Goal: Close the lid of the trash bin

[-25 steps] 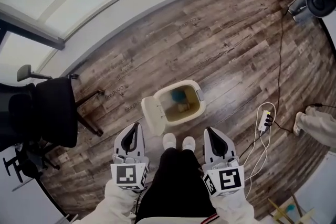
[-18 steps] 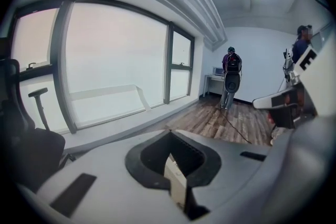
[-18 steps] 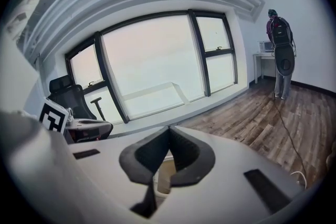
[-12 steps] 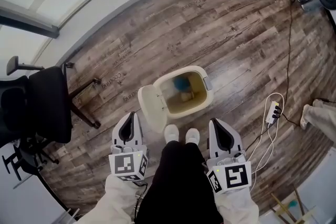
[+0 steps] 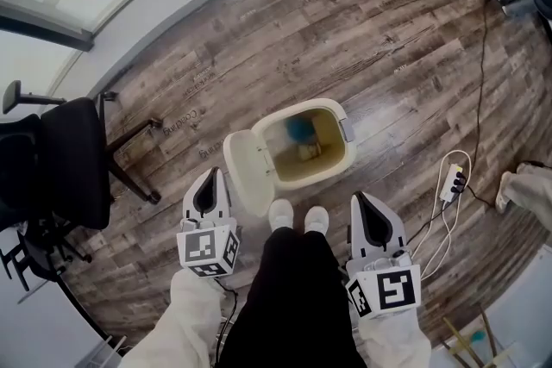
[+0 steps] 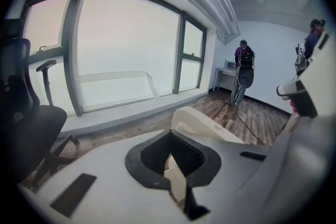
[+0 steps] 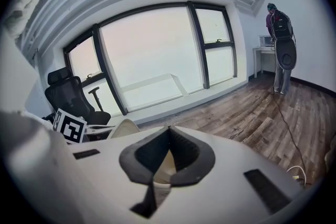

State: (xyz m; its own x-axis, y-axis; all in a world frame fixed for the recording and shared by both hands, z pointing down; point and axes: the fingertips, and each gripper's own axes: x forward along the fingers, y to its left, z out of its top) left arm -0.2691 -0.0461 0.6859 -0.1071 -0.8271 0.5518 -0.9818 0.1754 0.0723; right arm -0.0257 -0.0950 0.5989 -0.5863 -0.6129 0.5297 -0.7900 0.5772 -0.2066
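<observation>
We wear white sleeves [image 5: 185, 319], black trousers [image 5: 289, 297] and white shoes [image 5: 279, 214]. Our left gripper [image 5: 210, 174] and right gripper [image 5: 361, 200] are smooth white, tapering to a point, each with a dark teardrop window rimmed in black. Behind each sits a cube [image 5: 208, 250] with black-and-white square markers. Black rectangular slots [image 6: 73, 194] mark the white bodies.

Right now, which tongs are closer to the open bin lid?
Left. The left tongs sit just beside the open lid, on its left. The right tongs are farther off, past the person's shoes, by the trash bin's opposite side.
</observation>
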